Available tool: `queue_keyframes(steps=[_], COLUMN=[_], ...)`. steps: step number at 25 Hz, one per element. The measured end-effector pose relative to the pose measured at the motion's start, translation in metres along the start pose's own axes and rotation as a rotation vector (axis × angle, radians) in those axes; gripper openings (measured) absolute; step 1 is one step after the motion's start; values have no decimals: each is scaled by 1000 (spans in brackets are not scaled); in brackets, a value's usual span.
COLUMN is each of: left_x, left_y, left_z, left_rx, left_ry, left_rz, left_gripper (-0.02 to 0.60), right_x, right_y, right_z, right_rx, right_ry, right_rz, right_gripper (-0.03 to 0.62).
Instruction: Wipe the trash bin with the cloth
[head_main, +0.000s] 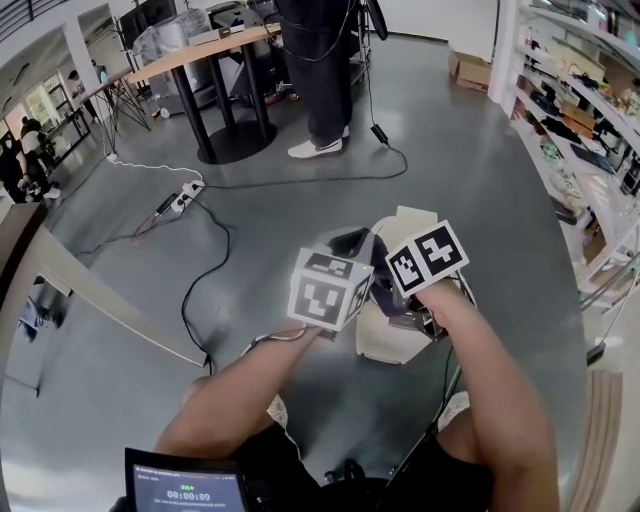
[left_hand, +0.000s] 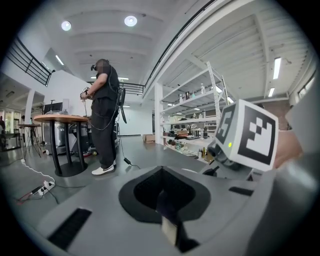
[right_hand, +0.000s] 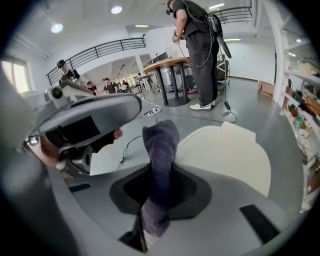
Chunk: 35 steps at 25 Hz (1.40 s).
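One cloth (right_hand: 159, 160) clamped in right gripper (right_hand: 152, 210), near trash bin (right_hand: 227, 155); left gripper (left_hand: 165, 210) closed, empty.

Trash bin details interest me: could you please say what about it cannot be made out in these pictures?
- Head view: the bin is mostly covered by the marker cubes and forearms.
- Right gripper view: only the bin's top shows. The rest lies behind the right gripper, part behind the cloth.
- Whether the cloth touches the bin: cannot tell in any view.

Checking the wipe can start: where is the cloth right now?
Centre of the right gripper view: the cloth stands clamped in the right gripper, the cream trash bin behind it, the left gripper to its left.
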<state>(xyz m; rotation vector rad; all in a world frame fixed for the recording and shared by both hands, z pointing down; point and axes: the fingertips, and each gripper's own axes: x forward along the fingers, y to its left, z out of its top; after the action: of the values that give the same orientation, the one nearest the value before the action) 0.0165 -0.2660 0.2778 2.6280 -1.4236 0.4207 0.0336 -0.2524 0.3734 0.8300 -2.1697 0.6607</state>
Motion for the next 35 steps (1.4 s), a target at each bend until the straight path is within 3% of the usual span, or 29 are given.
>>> queue_keyframes(steps=[5,13,19,24,30,35], left_x=[-6,-4,-6,-6,-9,-10], left_y=[-4,-23,-30,-35,-49,-52], left_z=[9,17,16,13,11,3], left_rx=[-7,-1,15,14,21,40], left_ry=[-21,-31,-33,-19,-8,11], left_rz=[-10,-37,-52,-48,-42,-28], left_gripper=[-3,-2,-2,-3,-3,-2], right_x=[-6,-35,-59,-77,-93,-101], right_y=[-11,-56,-95,-120,-126,-105], right_z=[-10,-31,-56,-71,-76,-63], right_rx=[-58,-3,98,103,125,96], right_ry=[41,44,31,17,-25,-88], right_rz=[-67,-138,-170,-233,-247,-217], right_gripper=[75,75,75,75,75,75])
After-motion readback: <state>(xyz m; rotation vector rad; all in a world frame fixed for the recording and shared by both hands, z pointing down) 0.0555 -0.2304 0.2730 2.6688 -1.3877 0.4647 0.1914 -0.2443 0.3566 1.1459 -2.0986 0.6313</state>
